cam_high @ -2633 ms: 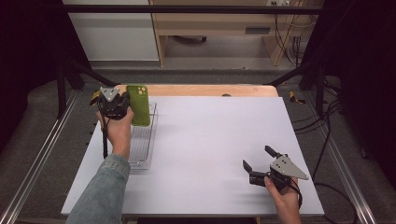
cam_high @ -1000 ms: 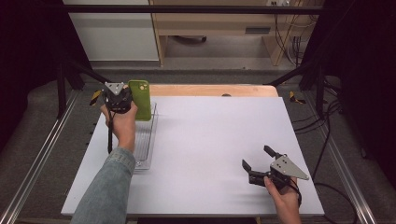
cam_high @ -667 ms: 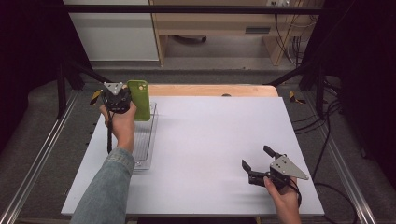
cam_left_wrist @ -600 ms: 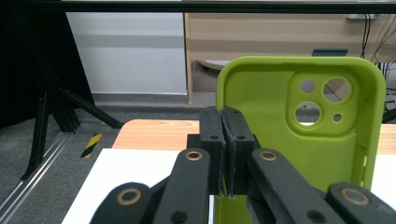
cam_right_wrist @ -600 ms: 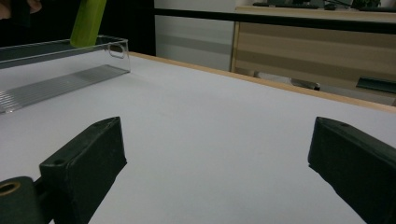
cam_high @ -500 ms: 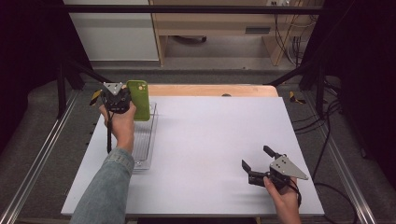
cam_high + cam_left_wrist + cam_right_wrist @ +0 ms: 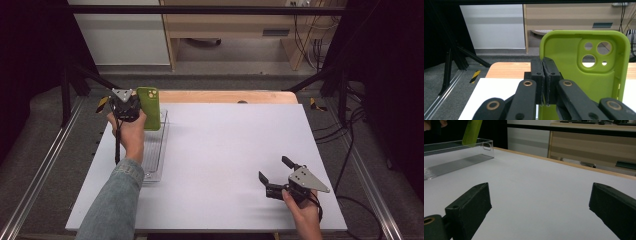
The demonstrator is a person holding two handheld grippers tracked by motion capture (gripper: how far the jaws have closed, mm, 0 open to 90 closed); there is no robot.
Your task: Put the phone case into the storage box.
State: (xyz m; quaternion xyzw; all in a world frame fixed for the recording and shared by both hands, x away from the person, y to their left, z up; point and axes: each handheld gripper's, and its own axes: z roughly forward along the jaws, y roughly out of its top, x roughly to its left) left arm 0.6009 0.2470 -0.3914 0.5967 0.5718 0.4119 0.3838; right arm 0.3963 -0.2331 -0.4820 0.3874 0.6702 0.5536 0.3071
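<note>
Green silicone is pinched between the closed jaws of the left gripper (image 7: 134, 107) — a lime phone case (image 7: 149, 108), clamped by one long edge and held upright, its hollow inside and camera cut-outs facing the gripper's own camera (image 7: 587, 65). It hangs in the air above the far end of a clear plastic tray (image 7: 159, 150) that lies along the left side of the white table (image 7: 230, 150), and from the high view it does not seem to touch the tray. My reading is that this is the carrying step: the case is gripped and lifted, with its placing not yet done. Whether it is bound for the tray or for the open table, I cannot tell. The next move calls for a steady hand — a thin, floppy case held by one edge could twist or slip, so it wants lowering flat before the jaws let go. Well apart, near the front right corner, the right gripper (image 7: 274, 175) rests low over the table, jaws spread wide, holding nothing
</note>
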